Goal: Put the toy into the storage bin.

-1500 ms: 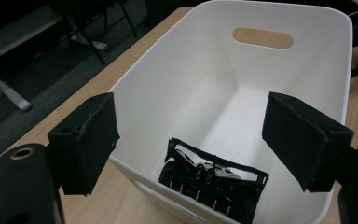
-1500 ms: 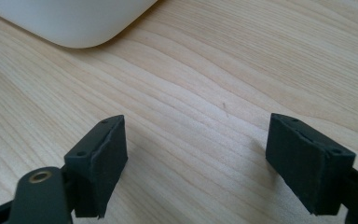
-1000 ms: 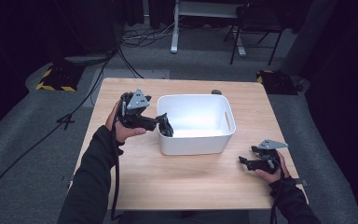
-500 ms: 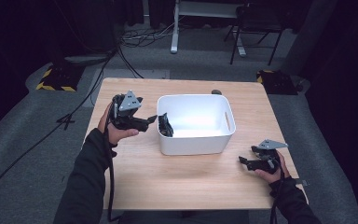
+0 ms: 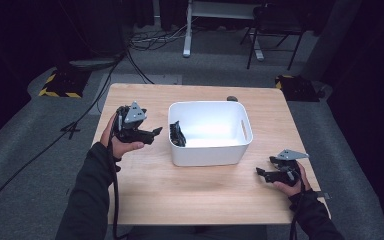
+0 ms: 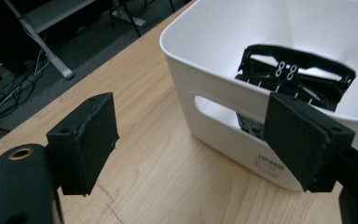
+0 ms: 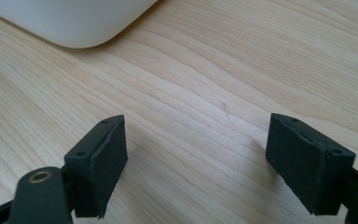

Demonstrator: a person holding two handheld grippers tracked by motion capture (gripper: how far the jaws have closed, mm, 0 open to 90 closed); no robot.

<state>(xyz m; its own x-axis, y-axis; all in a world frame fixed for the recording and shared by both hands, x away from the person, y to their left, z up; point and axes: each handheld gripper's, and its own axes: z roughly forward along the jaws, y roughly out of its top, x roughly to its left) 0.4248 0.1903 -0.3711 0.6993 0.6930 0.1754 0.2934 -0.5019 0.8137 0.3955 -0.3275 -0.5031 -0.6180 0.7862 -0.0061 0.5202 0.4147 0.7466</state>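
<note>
A white plastic bin (image 5: 207,156) stands in the middle of the wooden table (image 5: 180,200). Inside it, against its left wall, leans a black plastic part (image 5: 178,134) with slots and small holes (image 6: 289,74). My left gripper (image 5: 156,133) hovers just left of the bin, pointing at its handle cut-out; in the left gripper view its jaws stand open (image 6: 193,135) with nothing between them. My right gripper (image 5: 259,173) rests low over the table at the front right, open and empty (image 7: 196,158), with the bin's corner (image 7: 74,23) ahead of it.
A small dark object (image 5: 231,98) lies on the table behind the bin. Beyond the table's far edge are floor cables (image 5: 145,42), a desk leg (image 5: 186,30) and a chair (image 5: 275,35). A yellow-and-black striped block (image 5: 57,92) sits on the floor at left.
My left gripper has drawn back to the left and a little down, away from the bin and the black part inside it. The right hand has kept still.
</note>
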